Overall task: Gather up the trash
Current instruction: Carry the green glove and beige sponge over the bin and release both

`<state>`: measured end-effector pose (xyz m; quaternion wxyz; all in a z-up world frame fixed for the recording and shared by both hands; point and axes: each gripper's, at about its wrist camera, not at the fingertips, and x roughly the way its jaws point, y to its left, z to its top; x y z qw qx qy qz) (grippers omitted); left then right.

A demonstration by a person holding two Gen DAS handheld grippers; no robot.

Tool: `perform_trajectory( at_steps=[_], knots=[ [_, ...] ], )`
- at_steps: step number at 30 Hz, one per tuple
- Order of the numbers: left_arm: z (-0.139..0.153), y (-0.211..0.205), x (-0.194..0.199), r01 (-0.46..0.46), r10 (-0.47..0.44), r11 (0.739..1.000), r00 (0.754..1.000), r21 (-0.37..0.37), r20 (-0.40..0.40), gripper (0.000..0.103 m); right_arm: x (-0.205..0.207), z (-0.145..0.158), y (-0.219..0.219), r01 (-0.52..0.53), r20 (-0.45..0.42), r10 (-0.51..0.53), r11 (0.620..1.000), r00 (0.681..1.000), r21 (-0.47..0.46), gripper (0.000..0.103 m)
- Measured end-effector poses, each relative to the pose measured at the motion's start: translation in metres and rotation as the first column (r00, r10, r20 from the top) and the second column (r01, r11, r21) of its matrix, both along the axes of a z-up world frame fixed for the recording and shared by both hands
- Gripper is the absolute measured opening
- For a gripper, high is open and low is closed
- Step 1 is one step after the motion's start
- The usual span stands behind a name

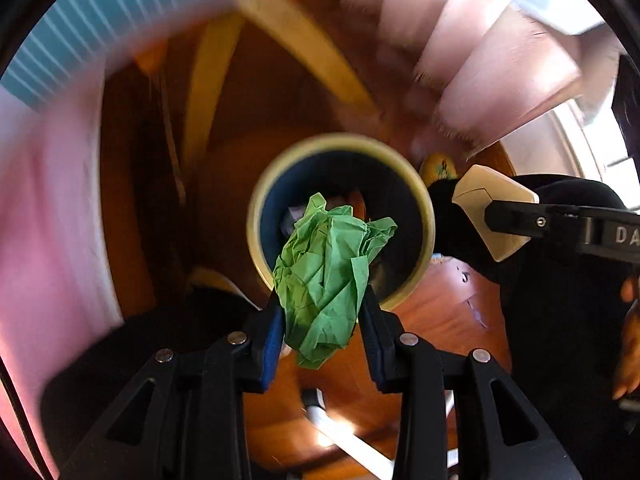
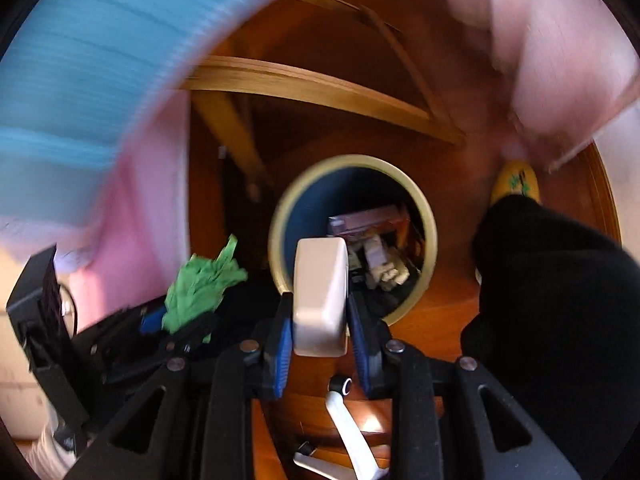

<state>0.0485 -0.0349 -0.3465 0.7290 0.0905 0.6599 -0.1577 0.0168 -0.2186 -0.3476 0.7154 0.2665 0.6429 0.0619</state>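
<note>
Now both grippers hang above the bin [image 2: 420, 196] (mouth facing up). Left gripper [image 1: 322, 320] is clamped on green paper [image 1: 328, 276]; right gripper [image 2: 320, 320] grips a cream block [image 2: 320, 296], more squarely over the opening, so probably nearer dropping.

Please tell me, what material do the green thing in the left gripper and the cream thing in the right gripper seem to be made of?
The green wad looks like thin matte paper or tissue: sharp creases, crumpled folds, no shine. The cream piece looks like a light rigid block, perhaps foam or plastic: smooth faces, bevelled edges, dull finish. I cannot tell which. Both hang over the round bin.
</note>
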Motion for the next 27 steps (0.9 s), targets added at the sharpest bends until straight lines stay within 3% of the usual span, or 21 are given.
perform_trajectory(
  at_steps=[3,10,15,17,20,27],
  knots=[
    [-0.023,-0.004,0.006,-0.043,0.042,0.999,0.997,-0.007,-0.069,0.034,0.007,-0.015,0.004,0.025,-0.032,-0.025,1.000,0.999,0.005,0.027],
    [-0.034,-0.001,0.015,-0.059,0.058,0.998,0.996,-0.008,-0.062,0.036,0.020,-0.029,0.016,0.013,-0.045,-0.014,1.000,0.999,-0.023,0.027],
    [-0.028,0.010,0.021,-0.125,0.120,0.990,0.989,-0.061,-0.082,0.052,0.026,-0.031,0.019,0.033,-0.033,-0.033,0.999,0.999,-0.020,0.029],
    [-0.030,0.014,0.025,-0.143,0.136,0.987,0.987,-0.072,-0.090,0.071,0.027,-0.034,0.017,0.050,-0.041,-0.050,0.999,0.998,-0.005,0.041],
    [-0.031,0.019,0.026,-0.156,0.150,0.985,0.985,-0.070,-0.083,0.084,0.028,-0.037,0.015,0.073,-0.048,-0.072,0.997,0.996,0.010,0.062],
    [-0.031,0.028,0.027,-0.198,0.190,0.976,0.978,-0.095,-0.081,0.085,0.027,-0.036,0.018,0.065,-0.031,-0.066,0.997,0.997,-0.033,0.062]
  ],
)
